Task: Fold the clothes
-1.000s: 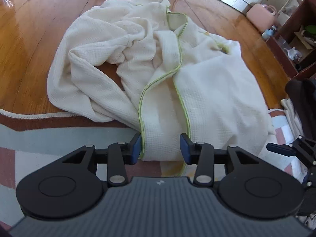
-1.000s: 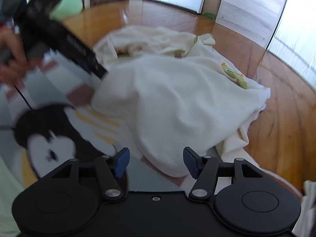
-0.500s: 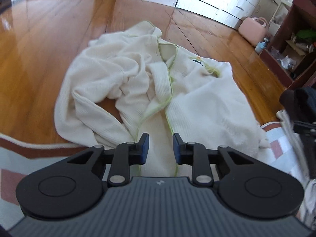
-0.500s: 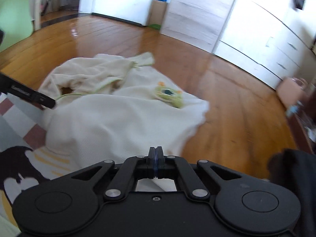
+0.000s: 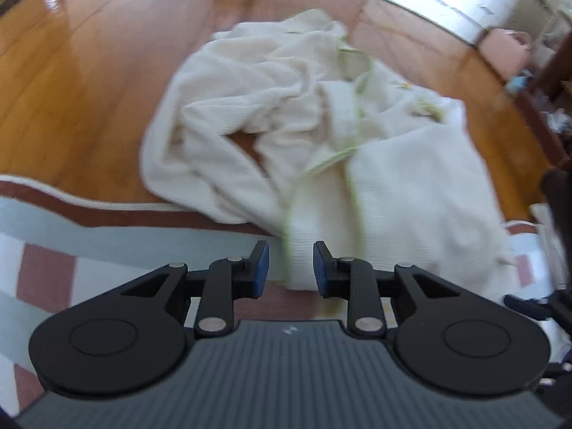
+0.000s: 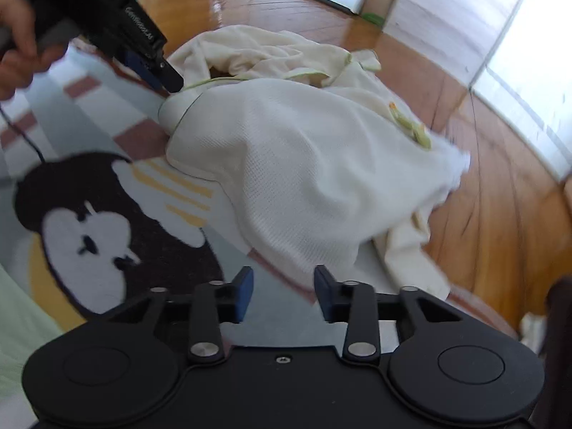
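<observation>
Cream waffle cloth with a thin green trim makes up the robe (image 5: 411,186), which lies crumpled half on the wooden floor (image 5: 78,82) and half over the edge of the patterned rug (image 5: 53,257). Its near hem rests on the rug's edge, while the bunched sleeves and collar lie further out on the floor. The left gripper (image 5: 290,268) has its jaws apart, and a strip of the trimmed front edge sits between them; the view is blurred, so I cannot tell if the pads touch it. The right gripper (image 6: 284,291) is also released, with the robe's lower corner just in front of it, above the rug's penguin picture (image 6: 93,228). A hand (image 6: 18,35) holds the left gripper at the rug's far edge.
</observation>
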